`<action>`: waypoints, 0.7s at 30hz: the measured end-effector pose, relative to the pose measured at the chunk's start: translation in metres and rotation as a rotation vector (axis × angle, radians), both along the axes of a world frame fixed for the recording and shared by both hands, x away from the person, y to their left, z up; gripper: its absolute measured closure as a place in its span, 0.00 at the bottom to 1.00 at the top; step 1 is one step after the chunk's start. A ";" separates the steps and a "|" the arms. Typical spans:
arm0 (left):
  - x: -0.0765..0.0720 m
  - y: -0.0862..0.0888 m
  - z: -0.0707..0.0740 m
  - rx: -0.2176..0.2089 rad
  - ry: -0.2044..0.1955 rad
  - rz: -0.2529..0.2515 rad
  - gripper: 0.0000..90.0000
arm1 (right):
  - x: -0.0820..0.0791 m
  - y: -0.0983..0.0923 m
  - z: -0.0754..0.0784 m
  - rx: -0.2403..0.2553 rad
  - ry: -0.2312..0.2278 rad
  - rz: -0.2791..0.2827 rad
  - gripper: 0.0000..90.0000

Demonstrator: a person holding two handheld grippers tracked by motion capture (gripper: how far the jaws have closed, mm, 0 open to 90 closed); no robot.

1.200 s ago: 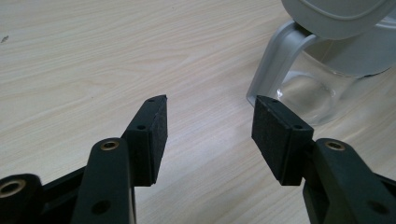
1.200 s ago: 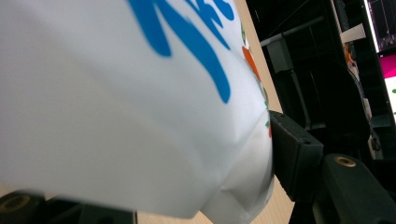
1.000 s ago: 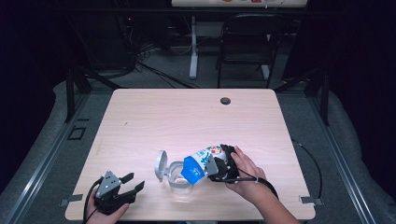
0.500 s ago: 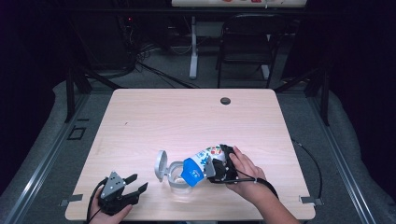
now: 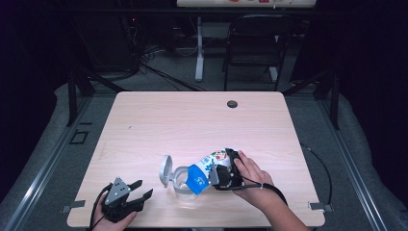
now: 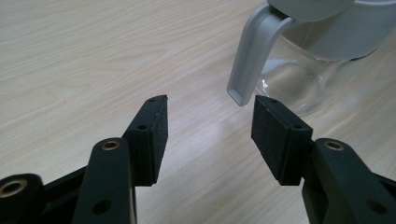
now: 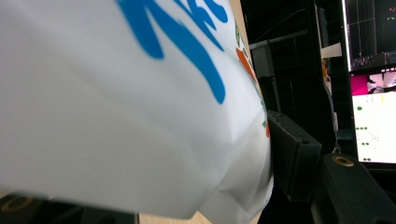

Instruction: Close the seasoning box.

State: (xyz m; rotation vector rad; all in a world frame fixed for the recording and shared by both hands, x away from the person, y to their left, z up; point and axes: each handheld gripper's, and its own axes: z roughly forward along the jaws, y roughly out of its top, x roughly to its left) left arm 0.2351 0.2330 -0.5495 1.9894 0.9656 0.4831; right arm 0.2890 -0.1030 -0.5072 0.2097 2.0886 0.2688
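At the near edge, centre: my right gripper (image 5: 222, 172) clenches the white carton (image 5: 206, 169), tipped over the open jug (image 5: 182, 182). Tilt barely changed from a second ago; pour continuing. My left gripper (image 5: 139, 190), released, has crept toward the jug handle (image 6: 252, 51).

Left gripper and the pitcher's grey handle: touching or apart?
Apart. In the left gripper view the left gripper stands open, and bare table shows between its pads and the tip of the handle.
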 end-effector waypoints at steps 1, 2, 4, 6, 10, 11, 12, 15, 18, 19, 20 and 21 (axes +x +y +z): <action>0.000 0.000 0.000 -0.002 0.001 0.003 0.52 | 0.000 0.000 0.001 -0.014 0.001 -0.002 0.49; 0.000 0.000 0.000 -0.002 0.006 0.002 0.52 | 0.000 0.001 0.001 -0.013 -0.002 0.001 0.50; 0.000 0.000 0.000 -0.002 0.006 0.002 0.52 | 0.000 0.001 0.000 -0.005 -0.006 0.006 0.50; 0.000 0.000 0.000 -0.001 0.000 0.001 0.52 | 0.000 0.002 0.000 -0.010 -0.008 0.005 0.50; 0.000 0.000 0.000 0.006 0.000 0.002 0.52 | -0.001 0.002 0.002 -0.029 -0.015 0.007 0.50; 0.000 0.000 0.001 0.007 0.005 -0.001 0.52 | -0.001 0.003 0.001 -0.017 -0.015 0.011 0.50; 0.000 0.000 0.000 -0.001 -0.003 0.002 0.52 | -0.001 0.003 0.001 -0.016 -0.014 0.011 0.51; 0.000 0.000 -0.001 -0.001 -0.002 0.002 0.52 | -0.001 0.003 0.000 -0.020 -0.017 0.011 0.51; 0.000 -0.001 -0.001 -0.002 -0.001 0.002 0.52 | -0.001 0.004 0.001 -0.036 -0.021 0.010 0.51; 0.000 -0.001 -0.001 -0.004 0.000 0.004 0.52 | -0.001 0.004 0.000 -0.022 -0.024 0.011 0.51; 0.000 -0.001 -0.001 -0.002 0.000 0.003 0.52 | -0.001 0.004 0.000 -0.024 -0.026 0.011 0.51; 0.000 -0.001 -0.001 0.004 0.007 0.002 0.52 | -0.001 0.005 0.000 -0.026 -0.028 0.011 0.51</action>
